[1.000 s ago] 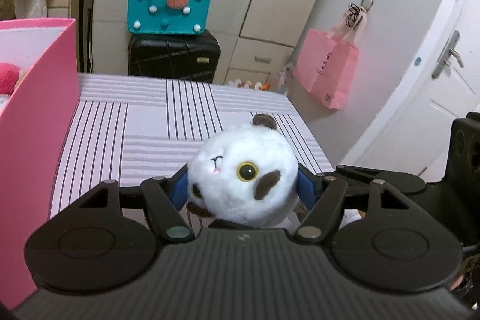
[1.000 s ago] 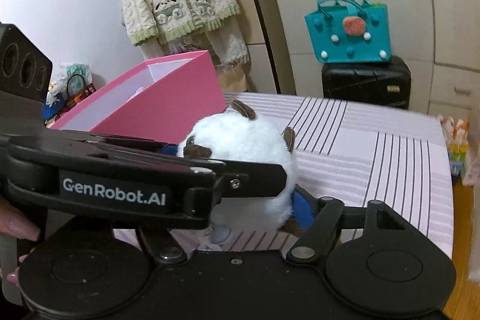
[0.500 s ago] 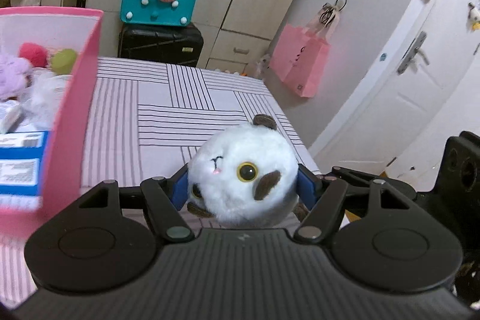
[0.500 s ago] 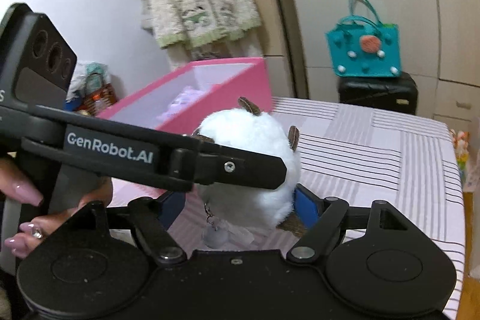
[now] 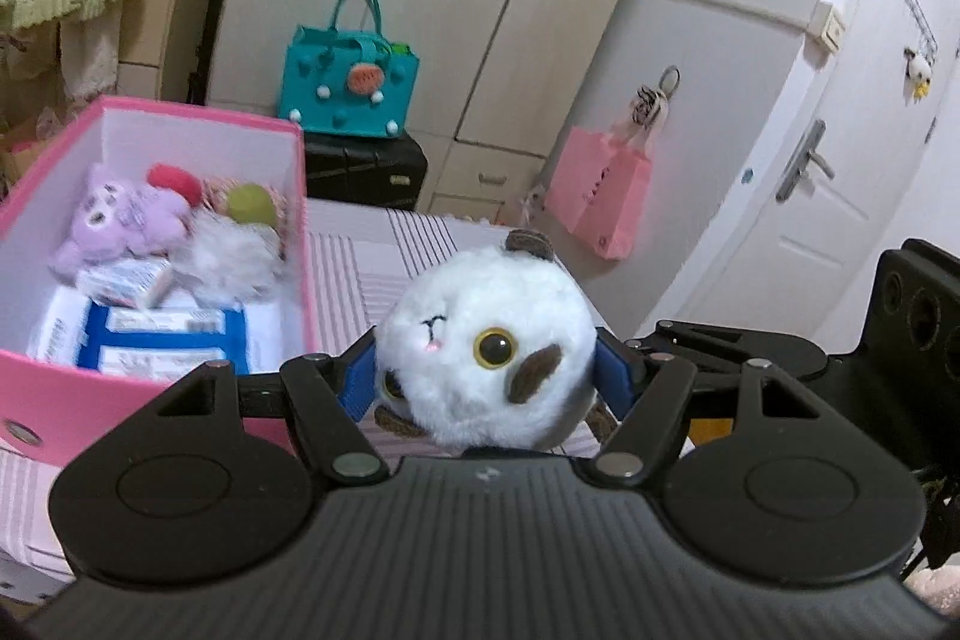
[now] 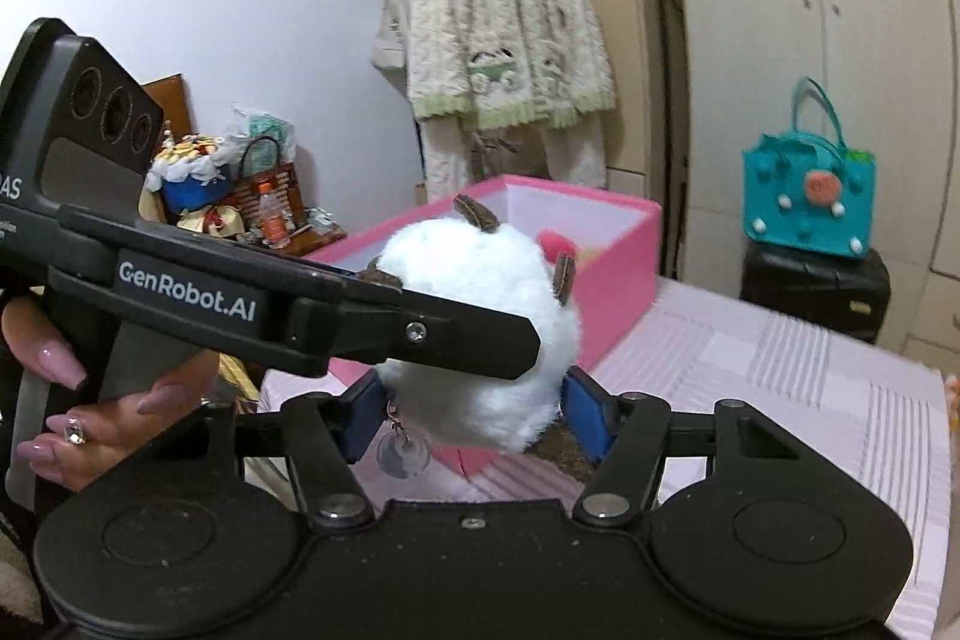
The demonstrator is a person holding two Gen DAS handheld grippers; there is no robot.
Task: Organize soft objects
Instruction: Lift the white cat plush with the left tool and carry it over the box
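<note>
Toys point(image 5: 150, 214) visible left-view only — box point(image 5: 120, 394), plush point(image 5: 486, 340)

We see a plush toy point(image 5: 486, 346) of fluffy white pile with brown felt patches and a glossy plastic eye. The left gripper point(image 5: 483, 370) looks like matt black plastic, ribbed across its body, with blue ridged pads point(image 5: 359, 382) and small shiny metal pins. At left, the pink box point(image 5: 108, 394) seems matt card, white inside. The striped bedcover point(image 6: 780, 364) is smooth woven cloth. Upper middle of the right view, a cardigan point(image 6: 504, 16) is shaggy knit. The teal bag point(image 5: 348, 97) looks like felt.
</note>
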